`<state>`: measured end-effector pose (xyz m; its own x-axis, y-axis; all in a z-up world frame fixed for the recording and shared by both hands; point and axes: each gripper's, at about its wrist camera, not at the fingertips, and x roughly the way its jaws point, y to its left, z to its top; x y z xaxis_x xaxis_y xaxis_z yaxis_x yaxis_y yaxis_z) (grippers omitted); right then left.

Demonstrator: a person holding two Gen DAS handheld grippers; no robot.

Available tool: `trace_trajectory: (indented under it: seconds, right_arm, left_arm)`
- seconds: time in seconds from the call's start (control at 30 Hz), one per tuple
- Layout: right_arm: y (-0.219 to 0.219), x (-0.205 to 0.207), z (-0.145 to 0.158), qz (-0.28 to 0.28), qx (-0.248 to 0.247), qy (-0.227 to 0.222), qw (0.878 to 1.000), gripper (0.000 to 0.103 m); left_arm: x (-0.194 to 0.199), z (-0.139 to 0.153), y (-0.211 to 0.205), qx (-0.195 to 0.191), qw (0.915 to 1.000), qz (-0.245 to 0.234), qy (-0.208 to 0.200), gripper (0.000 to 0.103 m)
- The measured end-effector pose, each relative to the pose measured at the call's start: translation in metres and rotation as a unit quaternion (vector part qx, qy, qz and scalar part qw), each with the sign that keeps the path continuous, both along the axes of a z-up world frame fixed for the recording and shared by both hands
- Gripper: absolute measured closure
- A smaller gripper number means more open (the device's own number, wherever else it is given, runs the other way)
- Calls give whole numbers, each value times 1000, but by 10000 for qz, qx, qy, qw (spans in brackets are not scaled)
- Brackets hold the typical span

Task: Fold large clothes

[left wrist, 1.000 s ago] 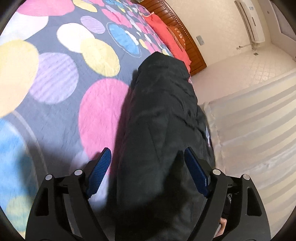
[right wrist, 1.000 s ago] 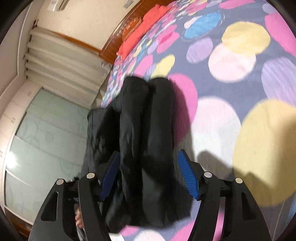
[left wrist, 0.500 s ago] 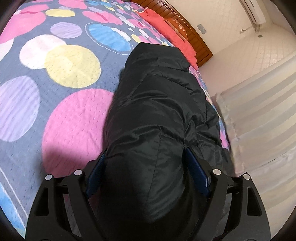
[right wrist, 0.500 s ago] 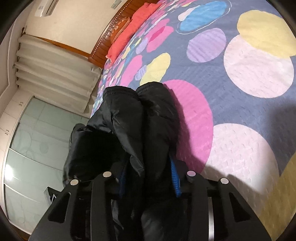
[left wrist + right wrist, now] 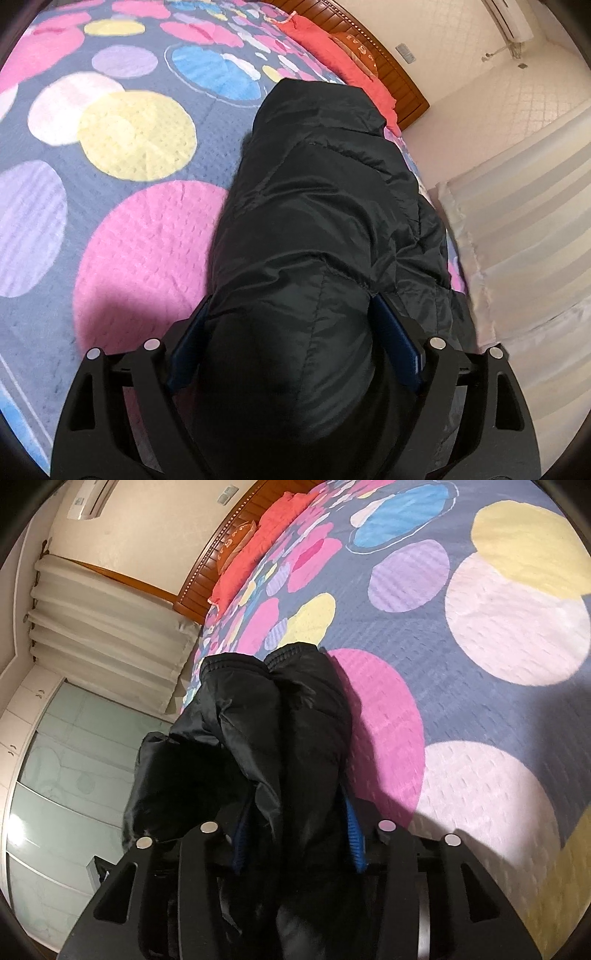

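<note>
A black puffer jacket [image 5: 325, 184] lies folded lengthwise on the spotted bedspread [image 5: 136, 133], near the bed's side edge. My left gripper [image 5: 291, 306] straddles its thick near end. Both blue pads [image 5: 399, 339] press the padded bulk, and the jaws are opening slightly. In the right wrist view the jacket [image 5: 236, 716] shows two long folds side by side with a looser flap hanging to the left. My right gripper [image 5: 297, 805] clamps the right-hand fold between its blue pads [image 5: 354, 834]; these jaws are also opening a little, with the cloth still between them.
Red pillows [image 5: 332, 48] and a wooden headboard [image 5: 402, 88] lie at the far end of the bed. Pale curtains [image 5: 517, 221] hang beside the bed edge close to the jacket. Glass wardrobe doors [image 5: 62, 775] stand past that edge. The bedspread stretches wide on the other side.
The left gripper slid forward over the jacket's end, which now fills its jaws. The right jaws narrowed onto one fold and moved in closer along the jacket.
</note>
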<state>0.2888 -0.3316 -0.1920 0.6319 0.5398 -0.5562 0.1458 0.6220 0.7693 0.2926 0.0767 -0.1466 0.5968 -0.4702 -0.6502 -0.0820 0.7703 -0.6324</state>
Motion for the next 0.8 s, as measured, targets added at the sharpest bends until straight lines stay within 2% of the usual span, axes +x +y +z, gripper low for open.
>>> trace_trajectory:
  seconds: [0.17,0.5,0.63,0.8]
  right_arm:
    - [-5,-13,6,-83,54,-26,9999,55]
    - [-12,-46,13,-157,44,16,9999,52]
    - [-11,-65,23,-204,-243,0,9995,52]
    - [2,-93,41,-201,-1090,90,9938,52]
  left_arm:
    - [-9,10,-4,359,9993,2,-97,17]
    - [-39,18,-3,444,9990,-40,-84,17]
    - [-57,24,-6,602,9981,-30,-119,17]
    - [-89,37,-17,1121,9933,-96,-267,17]
